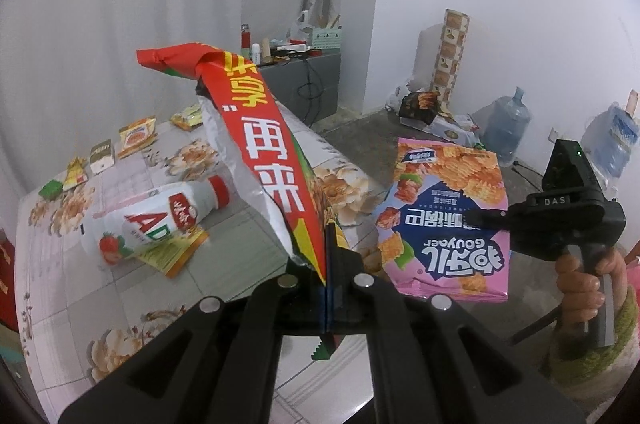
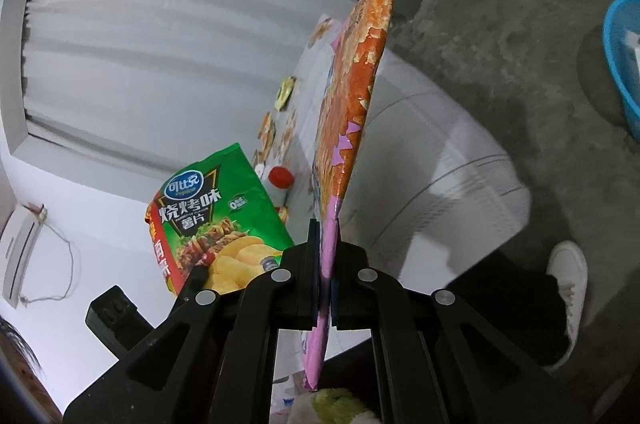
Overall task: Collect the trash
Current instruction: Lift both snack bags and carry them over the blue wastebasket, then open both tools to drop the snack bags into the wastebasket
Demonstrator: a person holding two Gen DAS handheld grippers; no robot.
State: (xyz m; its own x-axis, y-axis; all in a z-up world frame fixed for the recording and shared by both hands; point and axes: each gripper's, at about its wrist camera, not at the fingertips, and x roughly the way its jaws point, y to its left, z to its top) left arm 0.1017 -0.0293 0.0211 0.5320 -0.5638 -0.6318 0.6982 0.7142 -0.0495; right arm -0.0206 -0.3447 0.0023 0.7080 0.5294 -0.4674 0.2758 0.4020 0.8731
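We hold the left gripper point(image 1: 327, 260) with its jaws clamped on the edge of a red and green chip bag point(image 1: 260, 148), lifted above the floral table point(image 1: 132, 288). Our right gripper point(image 2: 326, 256) has its jaws pinched tight on a pink chip bag point(image 2: 352, 96), seen edge-on here and raised beside the table. A white bottle point(image 1: 148, 220) with a red cap lies on its side on the tabletop, near several small wrappers point(image 1: 136, 136). A blue tub point(image 2: 624, 60) sits on the floor; its contents are probably trash, though we cannot tell.
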